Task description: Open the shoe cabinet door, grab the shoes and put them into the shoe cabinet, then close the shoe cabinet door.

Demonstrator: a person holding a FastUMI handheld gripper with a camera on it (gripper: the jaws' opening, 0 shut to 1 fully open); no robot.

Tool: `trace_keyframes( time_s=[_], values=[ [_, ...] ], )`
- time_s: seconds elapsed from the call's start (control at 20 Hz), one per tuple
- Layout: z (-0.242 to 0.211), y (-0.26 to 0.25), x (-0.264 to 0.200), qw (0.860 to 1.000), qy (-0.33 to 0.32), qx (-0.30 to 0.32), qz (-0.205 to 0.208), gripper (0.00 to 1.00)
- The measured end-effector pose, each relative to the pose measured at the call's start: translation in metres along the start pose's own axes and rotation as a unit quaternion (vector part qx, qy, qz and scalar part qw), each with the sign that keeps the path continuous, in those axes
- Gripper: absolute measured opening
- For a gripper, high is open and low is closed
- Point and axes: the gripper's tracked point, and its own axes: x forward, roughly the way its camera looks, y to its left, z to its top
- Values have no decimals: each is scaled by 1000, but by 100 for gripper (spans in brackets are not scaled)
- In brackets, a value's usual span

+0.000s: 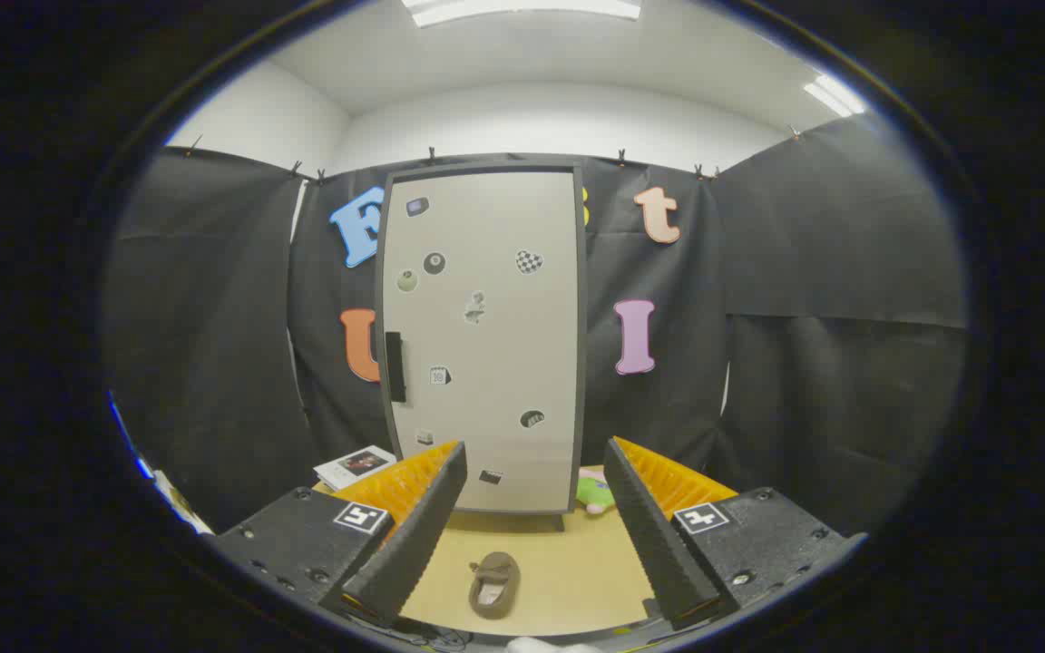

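1. The gripper [533, 458] is open, its fingers spread wide with nothing between them.
2. The cabinet [484, 336] stands upright on the table [568, 571], beyond the fingers, in front of the black cloth wall.
3. Its door is shut; a dark handle [395, 366] sits on the door's left edge, and small stickers dot the pale front.
4. A single shoe [493, 585] lies on the table between the fingers, well apart from the cabinet's base.
5. A booklet [355, 465] lies left of the cabinet, behind the left finger.
6. A green and pink toy [594, 492] sits at the cabinet's lower right corner.
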Motion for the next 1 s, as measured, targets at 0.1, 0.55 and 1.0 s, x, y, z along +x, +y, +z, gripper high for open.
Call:
trace_keyframes(
  time_s=[0.1,0.55,1.0],
  values=[
    [1,0,-1,1000,-1,-2,-1,99],
    [6,4,-1,1000,-2,0,-2,99],
    [8,15,8,1000,-2,1,-3,99]
  ],
)
